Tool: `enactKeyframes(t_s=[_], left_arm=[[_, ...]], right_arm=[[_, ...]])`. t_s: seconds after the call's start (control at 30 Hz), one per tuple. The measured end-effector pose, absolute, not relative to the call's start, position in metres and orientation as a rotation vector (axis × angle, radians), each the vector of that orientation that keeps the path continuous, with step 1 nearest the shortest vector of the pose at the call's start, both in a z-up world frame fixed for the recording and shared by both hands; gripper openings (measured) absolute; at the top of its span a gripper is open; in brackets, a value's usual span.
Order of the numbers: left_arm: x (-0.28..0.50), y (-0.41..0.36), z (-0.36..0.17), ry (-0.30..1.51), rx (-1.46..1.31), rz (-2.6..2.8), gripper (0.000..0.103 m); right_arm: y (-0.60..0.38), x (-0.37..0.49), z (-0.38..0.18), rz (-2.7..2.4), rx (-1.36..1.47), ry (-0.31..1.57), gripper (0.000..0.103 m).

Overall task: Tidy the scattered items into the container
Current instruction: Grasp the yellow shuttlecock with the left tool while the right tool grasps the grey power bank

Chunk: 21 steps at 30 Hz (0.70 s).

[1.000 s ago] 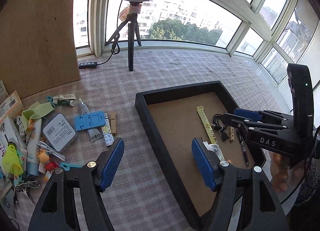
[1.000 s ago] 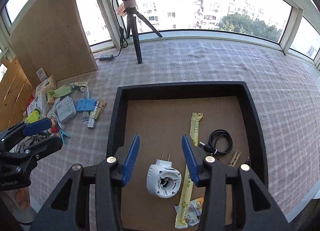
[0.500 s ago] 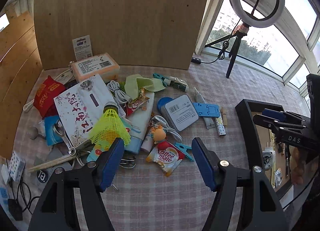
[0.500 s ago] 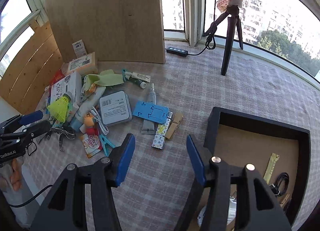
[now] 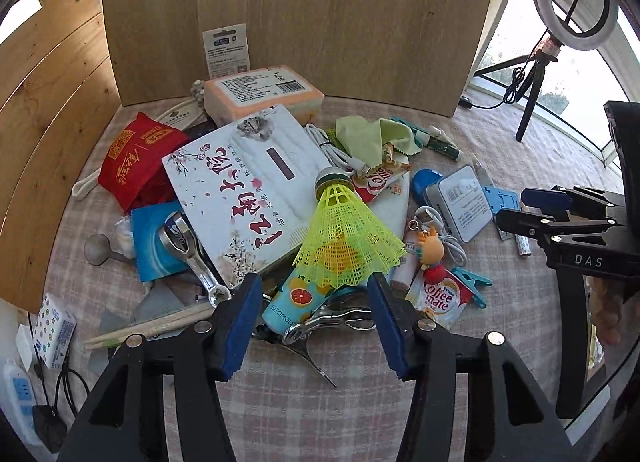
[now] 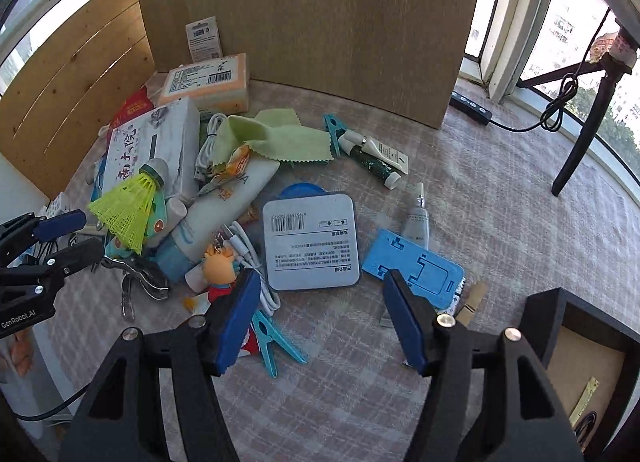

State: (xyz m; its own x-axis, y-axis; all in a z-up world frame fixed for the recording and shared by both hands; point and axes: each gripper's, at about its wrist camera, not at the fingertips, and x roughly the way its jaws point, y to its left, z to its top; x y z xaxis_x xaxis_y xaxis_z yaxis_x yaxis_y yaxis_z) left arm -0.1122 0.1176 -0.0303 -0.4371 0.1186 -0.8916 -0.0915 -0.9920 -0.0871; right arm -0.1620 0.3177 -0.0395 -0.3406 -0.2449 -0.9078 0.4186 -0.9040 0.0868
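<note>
- Blue-padded fingers of the left gripper (image 5: 314,322) stand nearest in the left wrist view; its jaws are closing, with the wide skirt of the yellow shuttlecock (image 5: 344,238) and a small printed bottle (image 5: 296,298) between them, the pads not yet pressing on either.
- Metal nail clippers (image 5: 332,320) lie just under that gap, on the checked cloth (image 5: 328,402).
- Just right of the left gripper lie a creamer sachet (image 5: 438,298), a teal clothes peg (image 5: 472,286) and a cartoon keychain figure (image 5: 430,252).
- Farther back sit a flowered white box (image 5: 248,186), a red pouch (image 5: 136,158), a green cloth (image 5: 368,138) and an orange box (image 5: 260,94) against a wooden board (image 5: 296,14).
- In the right wrist view the right gripper (image 6: 316,318) has its jaws opening over bare cloth, with nothing held between them.
- Just beyond its fingers lies a grey square tin (image 6: 310,238), with a blue phone stand (image 6: 416,266) close to its right side and a wooden peg (image 6: 472,298) partly under the stand.
- A white cable (image 6: 256,262) and a second teal peg (image 6: 272,338) lie by the left finger.
- The black container (image 6: 548,318) shows its corner at the lower right, well apart from the pile of scattered items.
- 2 small tubes (image 6: 376,158) lie farther back on the cloth.
</note>
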Motion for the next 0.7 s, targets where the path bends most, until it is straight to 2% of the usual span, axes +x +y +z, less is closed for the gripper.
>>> enactKeyframes(t_s=[0.27,0.4,0.53,0.7], left_arm=[[-0.128,0.122,-0.037,-0.008,-1.576,2.57,0.038],[-0.134,0.125,-0.041,-0.007,-1.585,2.561,0.03],[-0.137,0.129,-0.044,-0.008,-1.581,2.553,0.025],[-0.139,0.134,-0.047,0.003,-1.581,2.542,0.018]], right_arm=[[0.301,-0.183,-0.06,-2.241,1.54,0.255,0.063],[0.288,-0.189,-0.068,-2.219,1.546,0.307,0.063],[0.281,-0.195,-0.074,-2.235,1.53,0.359,0.071],[0.281,-0.206,-0.079,-2.223,1.541,0.376,0.073]])
